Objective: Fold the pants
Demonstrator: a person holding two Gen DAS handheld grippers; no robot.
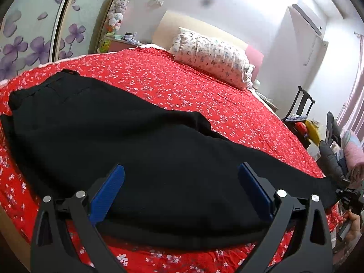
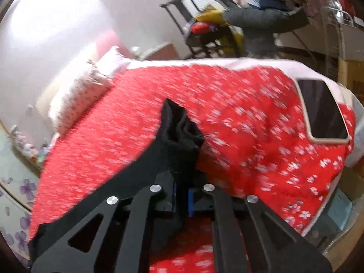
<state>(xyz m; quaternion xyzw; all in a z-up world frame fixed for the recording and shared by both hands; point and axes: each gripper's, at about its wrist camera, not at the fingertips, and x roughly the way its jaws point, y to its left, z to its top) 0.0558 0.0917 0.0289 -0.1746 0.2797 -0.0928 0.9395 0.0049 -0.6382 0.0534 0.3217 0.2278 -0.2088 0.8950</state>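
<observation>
- Nearest to the left wrist camera is the left gripper [image 1: 180,187]. Its two blue pads [image 1: 111,191] stand wide apart and hover over the near edge of the black pants [image 1: 127,141]. It grasps nothing; if a pad touches the cloth I cannot tell.
- Nearest to the right wrist camera is the right gripper [image 2: 182,195]. Its jaws are pressed together on a bunch of the pants [image 2: 179,132], and the cloth rises from them in a crumpled peak.
- The pants lie long across the red flowered bedspread [image 1: 204,86], waist end at the far left of the pants, and one layer seems already laid over another.
- Risk, as I judge it: the right gripper holds only a small bunch, so the cloth may slip out, or the leg may come over twisted and give a crooked fold.
- Risk: the left gripper pins nothing, so a pull from the right side may drag the whole pants over the bedspread and spoil the layer already laid.
- Right of the pants, near the bed corner, lies a phone [image 2: 323,111]; a wide sweep of cloth could push it off.
- Beyond the pants, at the head of the bed, rests a flowered pillow [image 1: 211,56].
</observation>
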